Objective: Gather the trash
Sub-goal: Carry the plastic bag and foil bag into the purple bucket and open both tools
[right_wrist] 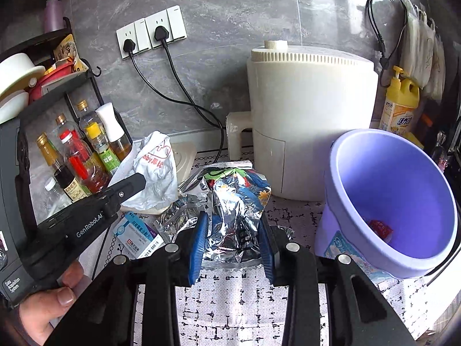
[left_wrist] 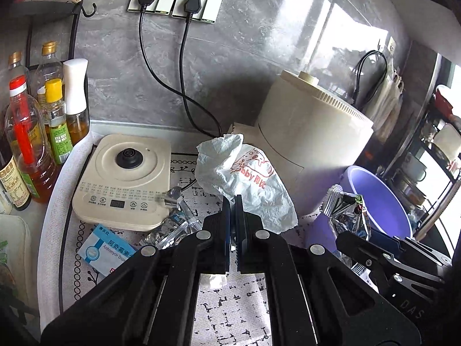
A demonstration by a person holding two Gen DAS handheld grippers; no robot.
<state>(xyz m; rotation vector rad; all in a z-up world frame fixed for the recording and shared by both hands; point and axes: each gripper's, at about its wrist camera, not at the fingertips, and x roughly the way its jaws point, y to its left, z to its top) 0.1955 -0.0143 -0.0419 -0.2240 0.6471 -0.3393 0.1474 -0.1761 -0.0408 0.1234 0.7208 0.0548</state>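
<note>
My left gripper [left_wrist: 234, 201] is shut on a crumpled white paper wrapper [left_wrist: 245, 181] with red print, held above the counter mat; the wrapper also shows in the right wrist view [right_wrist: 157, 170]. My right gripper [right_wrist: 234, 219] is shut on a crumpled silver foil snack bag [right_wrist: 233, 201], also seen in the left wrist view [left_wrist: 347, 216]. A purple bucket [right_wrist: 383, 178] stands to the right of the foil bag, with a small red scrap [right_wrist: 380, 227] inside. A clear plastic wrapper [left_wrist: 170, 230] and a blue-white medicine box [left_wrist: 105, 248] lie on the mat.
A cream kettle base [left_wrist: 124, 181] sits on the left of the mat, a cream appliance [right_wrist: 311, 115] at the back. Bottles [left_wrist: 34, 132] crowd the left by a rack. Two plugged cords [left_wrist: 184, 86] hang from wall sockets. A yellow pump bottle [right_wrist: 402, 101] stands far right.
</note>
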